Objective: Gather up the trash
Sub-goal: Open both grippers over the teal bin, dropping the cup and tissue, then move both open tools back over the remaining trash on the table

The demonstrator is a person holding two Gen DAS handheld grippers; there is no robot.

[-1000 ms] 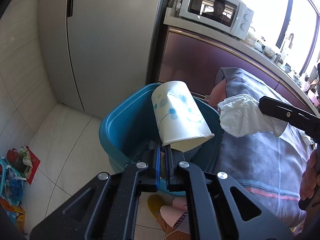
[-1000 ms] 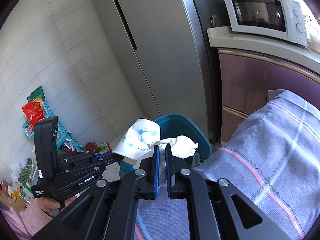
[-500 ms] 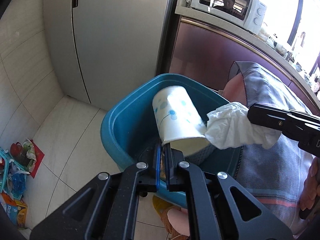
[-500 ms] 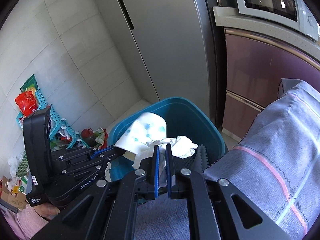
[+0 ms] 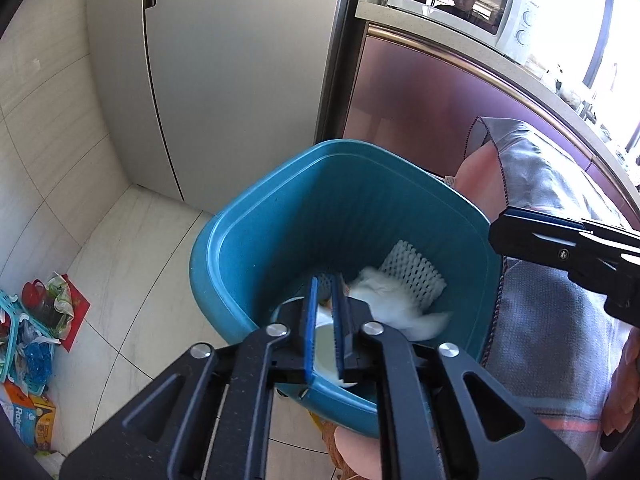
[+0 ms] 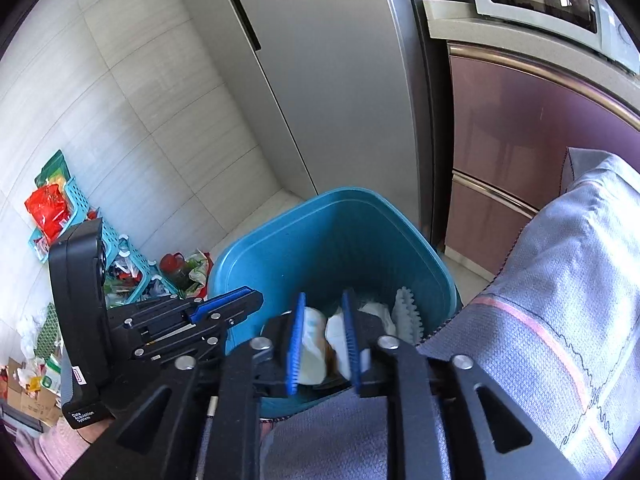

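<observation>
left gripper (image 5: 325, 312): jaws apart with a narrow gap, nothing between the pads, poised over the near rim of the bin
right gripper (image 6: 323, 334): jaws spread wide, empty, above the bin's near edge; in the left view its tip sits at the bin's right rim
bin (image 5: 256, 240): teal plastic, on the tile floor, just beside the fridge and cabinet, touching the cloth on its right
cup (image 6: 310, 344): white paper, lying inside the bin at the bottom, on its side
tissue (image 5: 394, 304): crumpled white wad in the bin, next to the cup
foam net (image 5: 414, 276): white mesh sleeve, leaning on the bin's right inner wall, touching the tissue
cloth (image 6: 560, 280): grey plaid, draped at right of the bin
fridge (image 5: 240, 60): behind the bin
microwave (image 5: 456, 0): on the counter, top right
floor clutter (image 5: 44, 312): bags and a turquoise basket by the left wall, well apart from the bin
</observation>
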